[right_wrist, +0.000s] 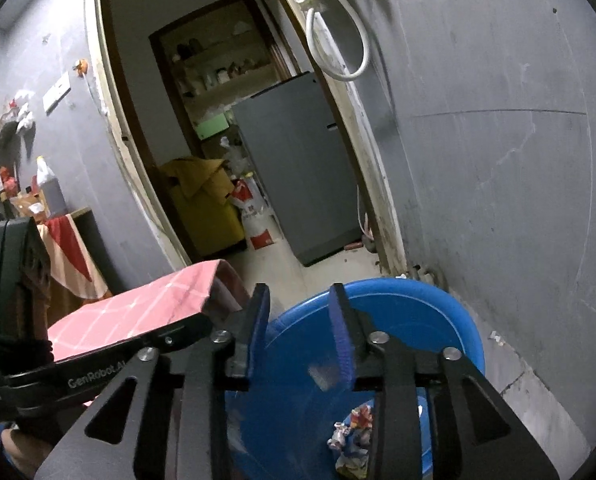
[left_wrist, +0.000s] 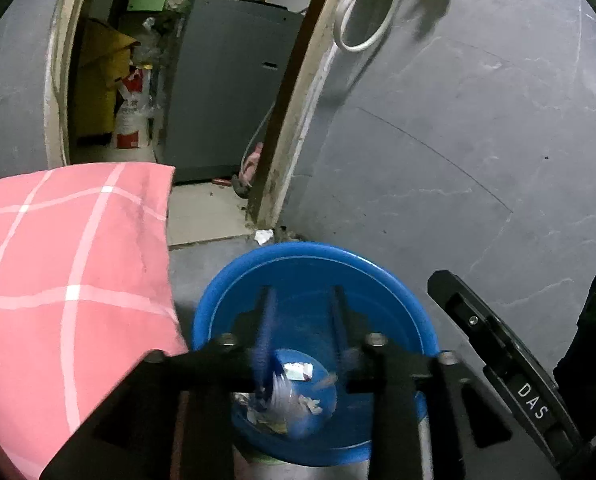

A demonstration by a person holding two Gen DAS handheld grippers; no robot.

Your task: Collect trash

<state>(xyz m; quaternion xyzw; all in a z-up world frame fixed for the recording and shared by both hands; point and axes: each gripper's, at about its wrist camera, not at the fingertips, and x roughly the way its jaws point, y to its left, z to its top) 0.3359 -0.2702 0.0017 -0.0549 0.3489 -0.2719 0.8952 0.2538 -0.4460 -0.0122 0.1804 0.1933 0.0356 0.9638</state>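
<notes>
A blue plastic tub (left_wrist: 309, 264) stands on the floor against the grey wall. It holds crumpled wrappers and paper scraps (left_wrist: 294, 404), which also show in the right wrist view (right_wrist: 353, 436). My left gripper (left_wrist: 301, 320) is open and hangs right over the tub; a blurred white piece (left_wrist: 282, 392) is in the air below its fingers. My right gripper (right_wrist: 299, 320) is open and empty above the tub's (right_wrist: 449, 300) near side. A small white scrap (left_wrist: 264, 236) lies on the floor by the door frame.
A pink checked cushion (left_wrist: 66, 280) lies left of the tub. An open doorway (right_wrist: 202, 160) leads to a room with a grey fridge (right_wrist: 298, 168), a yellow box and a red and white sack. A white hose (left_wrist: 373, 12) hangs on the wall.
</notes>
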